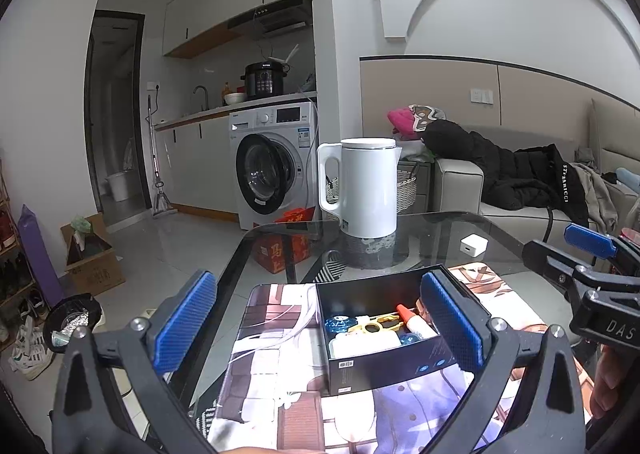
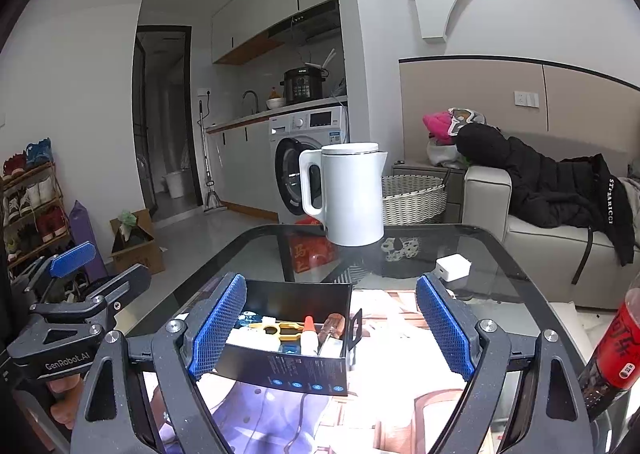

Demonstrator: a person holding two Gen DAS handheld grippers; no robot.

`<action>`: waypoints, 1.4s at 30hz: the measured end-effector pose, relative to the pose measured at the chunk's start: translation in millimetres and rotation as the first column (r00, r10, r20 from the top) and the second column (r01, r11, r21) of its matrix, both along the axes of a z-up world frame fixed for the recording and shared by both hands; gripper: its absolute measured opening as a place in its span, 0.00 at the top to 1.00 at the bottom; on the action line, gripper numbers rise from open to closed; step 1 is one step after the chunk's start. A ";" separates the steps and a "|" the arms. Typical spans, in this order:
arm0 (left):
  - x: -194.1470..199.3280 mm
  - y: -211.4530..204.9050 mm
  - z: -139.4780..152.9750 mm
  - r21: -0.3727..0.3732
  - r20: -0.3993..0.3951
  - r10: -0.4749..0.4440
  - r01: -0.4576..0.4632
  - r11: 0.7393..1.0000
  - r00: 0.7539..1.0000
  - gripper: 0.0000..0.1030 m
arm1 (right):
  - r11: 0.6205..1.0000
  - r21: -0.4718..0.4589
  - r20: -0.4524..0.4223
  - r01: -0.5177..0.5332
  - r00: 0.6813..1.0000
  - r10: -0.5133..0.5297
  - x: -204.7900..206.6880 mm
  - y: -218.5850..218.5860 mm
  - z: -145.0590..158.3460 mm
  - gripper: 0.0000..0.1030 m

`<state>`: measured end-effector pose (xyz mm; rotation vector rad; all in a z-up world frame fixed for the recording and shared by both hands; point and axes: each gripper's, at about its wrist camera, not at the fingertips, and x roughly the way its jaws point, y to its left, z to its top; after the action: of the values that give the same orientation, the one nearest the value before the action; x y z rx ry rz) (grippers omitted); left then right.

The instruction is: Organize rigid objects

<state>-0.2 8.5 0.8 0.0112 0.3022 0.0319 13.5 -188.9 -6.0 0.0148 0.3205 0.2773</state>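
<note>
Both hand-held grippers [image 1: 320, 318] [image 2: 332, 328] wide apart, seemingly clear of box [image 1: 384, 362]

The left gripper [image 1: 320, 318] is held nearly level, tipped slightly downward, its two blue-padded fingers [image 1: 186, 320] spread wide with nothing pressed between them. The right gripper [image 2: 332, 328] sits just beside it at much the same tilt, jaws also wide apart and gripping nothing. A hand [image 2: 66, 398] shows beneath the left gripper's body.
</note>
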 end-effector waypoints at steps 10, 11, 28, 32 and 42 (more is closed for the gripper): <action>0.7 1.7 -0.2 -0.001 -0.005 -0.001 0.001 1.000 1.000 0.00 | 1.000 -0.005 -0.002 0.002 1.000 -0.002 1.4 -0.2 -0.4 0.14; 0.7 1.4 -0.3 -0.003 -0.005 0.000 0.000 1.000 1.000 0.00 | 1.000 -0.006 -0.002 0.002 1.000 -0.002 1.4 -0.3 -0.4 0.14; 0.2 1.8 -0.4 0.000 -0.004 0.007 -0.007 1.000 1.000 0.00 | 1.000 -0.008 -0.012 0.005 1.000 -0.006 4.3 0.3 -1.8 0.14; 0.4 1.7 0.0 0.001 -0.004 0.008 -0.008 1.000 1.000 0.00 | 1.000 -0.009 -0.018 0.005 1.000 -0.005 5.2 0.3 -2.5 0.14; 0.9 1.0 -0.2 0.001 -0.006 0.007 -0.007 1.000 1.000 0.00 | 1.000 -0.008 -0.018 0.003 1.000 -0.003 6.0 1.6 -4.5 0.14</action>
<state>0.7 9.6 0.6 0.0112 0.3078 0.0392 19.6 -187.4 -10.6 0.0098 0.3399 0.2731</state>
